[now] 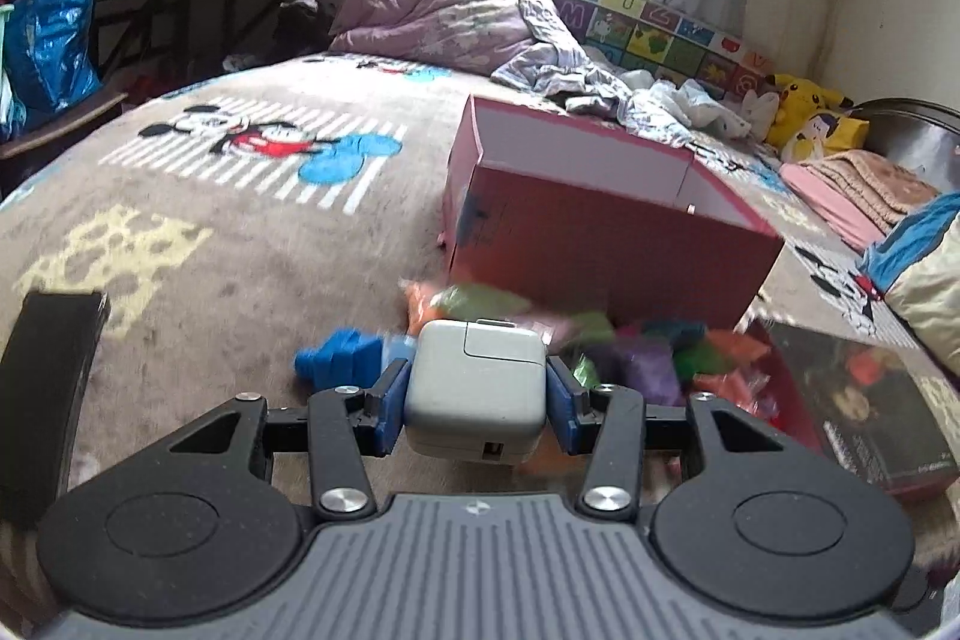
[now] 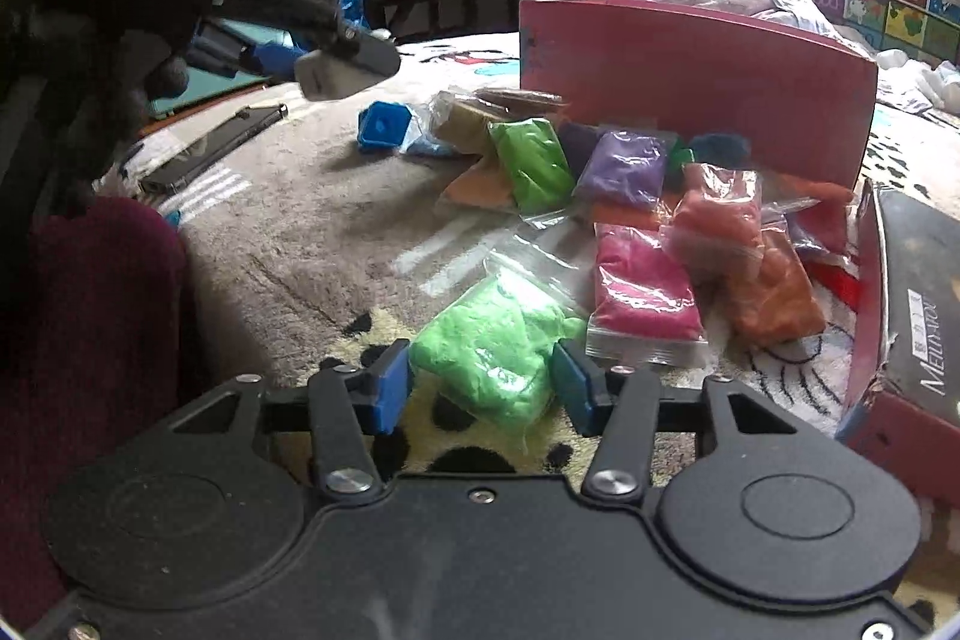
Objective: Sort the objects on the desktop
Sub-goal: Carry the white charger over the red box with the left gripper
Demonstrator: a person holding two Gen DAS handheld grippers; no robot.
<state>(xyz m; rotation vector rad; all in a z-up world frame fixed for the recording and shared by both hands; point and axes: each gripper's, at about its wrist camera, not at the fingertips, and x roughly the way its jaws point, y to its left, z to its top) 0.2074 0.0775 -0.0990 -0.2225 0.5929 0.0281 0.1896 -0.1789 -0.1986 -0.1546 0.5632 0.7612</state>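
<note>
Charger (image 1: 476, 388) clamped, open blanket (image 1: 210, 244) leftward.

"GenRobot.AI" on left gripper (image 2: 327, 79)

Bags (image 2: 624, 232) before box (image 2: 696, 82) (on bed (image 2: 288, 244)).

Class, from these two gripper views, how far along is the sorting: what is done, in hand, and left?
Done: nothing visibly; the red box shows only bare inner wall. In hand: the left gripper is shut on the white charger, held above the bed; the right gripper brackets the light green bag. Left: the purple bag, pink bag, orange bags and blue block lie loose.
</note>
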